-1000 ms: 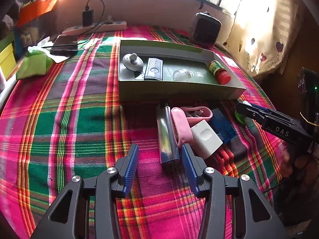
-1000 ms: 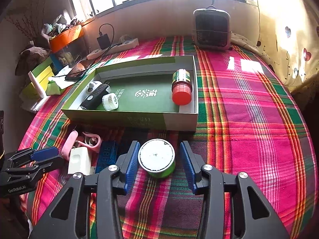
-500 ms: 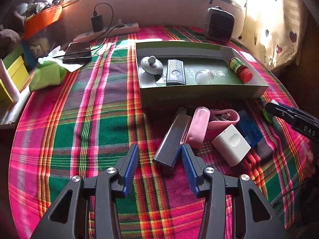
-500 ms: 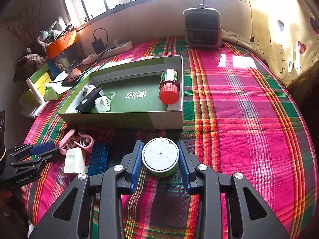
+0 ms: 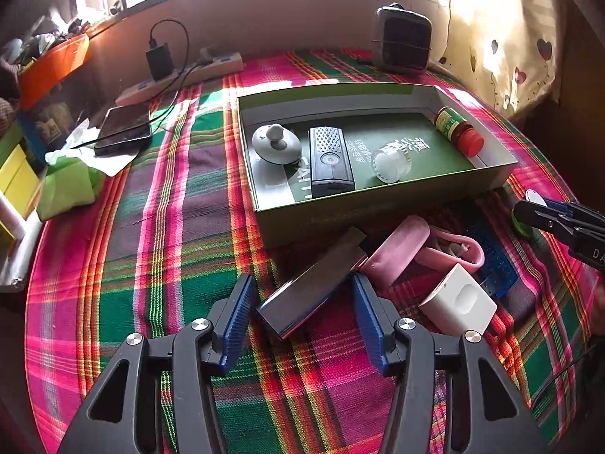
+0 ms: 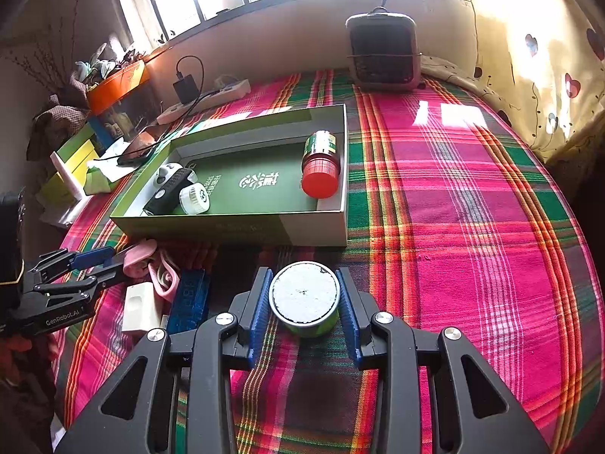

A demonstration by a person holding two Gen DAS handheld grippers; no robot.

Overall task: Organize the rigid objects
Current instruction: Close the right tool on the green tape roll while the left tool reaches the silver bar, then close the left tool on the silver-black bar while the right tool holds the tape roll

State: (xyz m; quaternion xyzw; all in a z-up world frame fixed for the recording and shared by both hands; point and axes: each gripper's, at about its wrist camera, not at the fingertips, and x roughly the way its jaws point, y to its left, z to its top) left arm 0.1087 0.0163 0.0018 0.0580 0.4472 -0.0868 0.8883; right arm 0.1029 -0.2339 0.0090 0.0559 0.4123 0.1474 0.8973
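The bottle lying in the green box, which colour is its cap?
Red; the small green-labelled bottle shows its ribbed cap best in the right wrist view.

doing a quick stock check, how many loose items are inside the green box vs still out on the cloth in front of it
In the green box: 4 (grey knob piece, black remote, clear jar, red-capped bottle)
On the cloth in front: 5 (dark metal bar, pink fan, white block, blue display board, green tin)
Total: 9
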